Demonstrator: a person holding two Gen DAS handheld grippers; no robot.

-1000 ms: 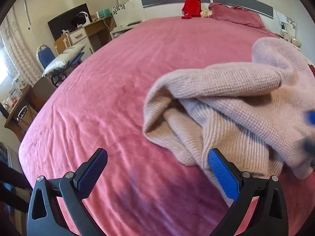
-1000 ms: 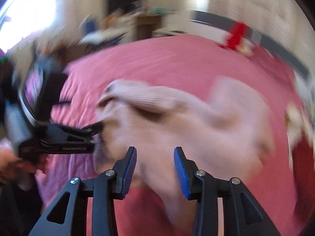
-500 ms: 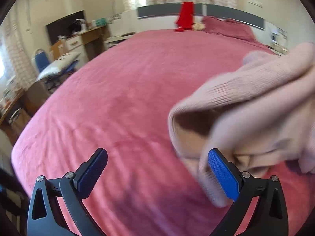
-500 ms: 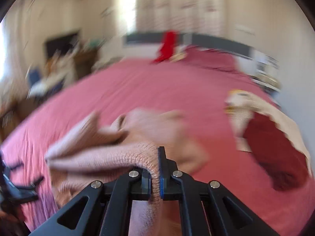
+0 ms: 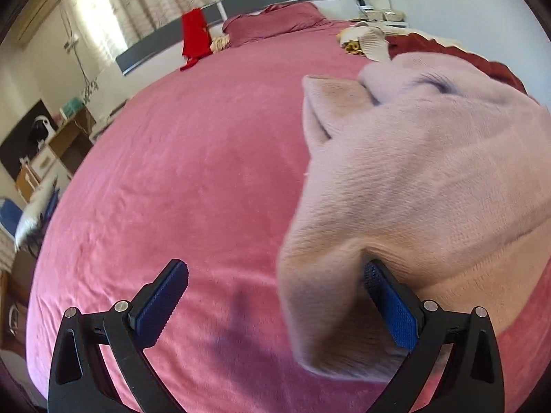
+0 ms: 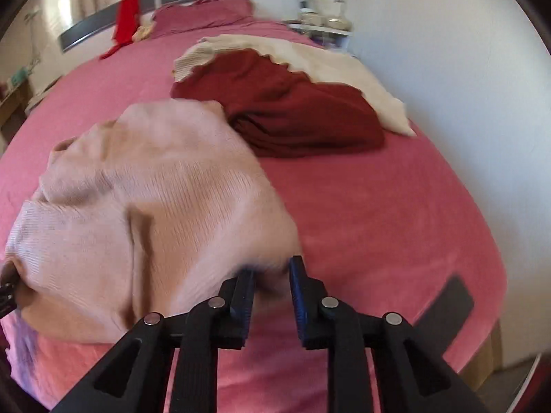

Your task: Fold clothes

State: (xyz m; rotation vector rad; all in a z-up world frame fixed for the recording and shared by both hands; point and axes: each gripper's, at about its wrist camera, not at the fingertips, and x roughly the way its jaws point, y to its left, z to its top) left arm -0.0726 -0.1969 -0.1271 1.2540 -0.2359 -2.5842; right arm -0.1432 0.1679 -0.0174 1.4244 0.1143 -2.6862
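Note:
A pale pink knit sweater (image 5: 413,179) lies bunched on the pink bedspread (image 5: 193,172). My left gripper (image 5: 275,306) is open wide low over the bed. A fold of the sweater hangs between its fingers, against the inner side of the right finger (image 5: 389,303). In the right wrist view the sweater (image 6: 144,199) spreads left of my right gripper (image 6: 272,275). Its jaws are opening, with a narrow gap between them. The sweater's blurred near edge sits at the fingertips, and the pads no longer press it.
A folded dark red garment (image 6: 292,110) lies on a cream one (image 6: 344,65) beyond the sweater, near the wall. A red cloth (image 5: 194,36) hangs on the grey headboard beside a pillow (image 5: 275,22). A desk (image 5: 69,137) and a chair stand off the bed's left side.
The right gripper shut on the sweater, swung it to the right across the bed, and its jaws have now parted. The left gripper rolled and moved; the sweater now sits against its right finger.

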